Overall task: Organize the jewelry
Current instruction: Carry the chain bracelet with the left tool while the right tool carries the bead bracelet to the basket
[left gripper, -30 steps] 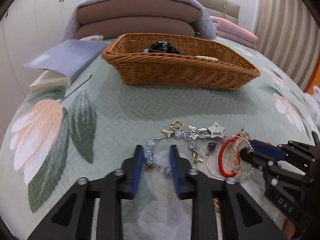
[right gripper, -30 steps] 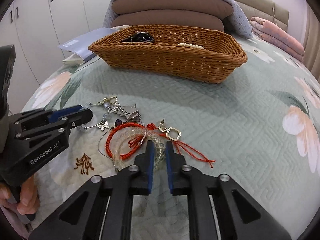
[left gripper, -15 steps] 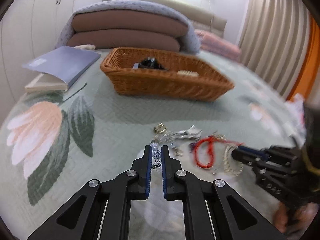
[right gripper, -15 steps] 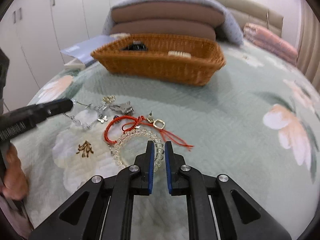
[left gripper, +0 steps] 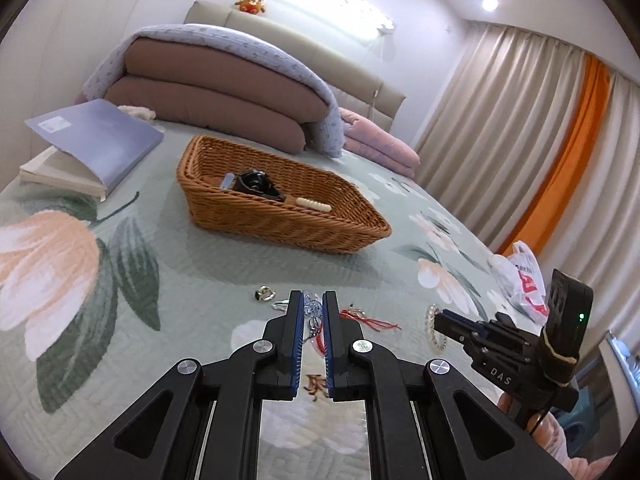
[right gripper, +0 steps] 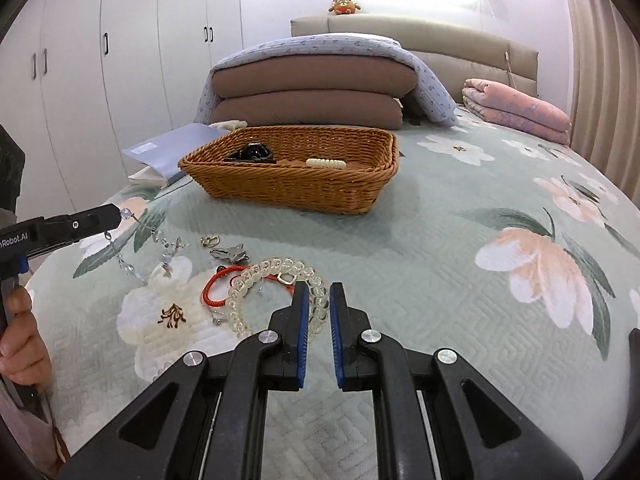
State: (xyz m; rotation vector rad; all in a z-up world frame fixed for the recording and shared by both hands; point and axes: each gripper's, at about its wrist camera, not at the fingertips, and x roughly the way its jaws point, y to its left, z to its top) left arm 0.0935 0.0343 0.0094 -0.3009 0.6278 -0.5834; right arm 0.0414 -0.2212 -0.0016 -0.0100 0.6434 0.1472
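- Left wrist view: the left gripper filled the lower centre of the frame, its blue-lined jaws drawn narrow and pinching a crystal bead chain, which showed between the tips.
- Just left of those tips a small gold ring charm lay on the green floral bedspread, and just right of them lay a tangle of red cord.
- At the right edge the right gripper reached in from the side; its tips met a clear bead bracelet, though its jaw gap could not be told from here.
- A wicker basket sat in the middle of the frame, well beyond the loose pieces, with a black item and a cream beaded piece inside.
- A blue-covered book rested at the upper left, and a white plastic bag at the right.
- Right wrist view: the right gripper stood at lower centre, jaws narrow and closed on the clear bead bracelet, whose loop curved away to the left over the bedspread.
- The red cord bracelet lay touching that loop on its left, with a silver charm and the gold ring charm just above.
- At the left edge the left gripper held the crystal bead chain up off the cover, its strand hanging down toward the bedspread.
- The wicker basket sat in the upper centre, apart from the pile.
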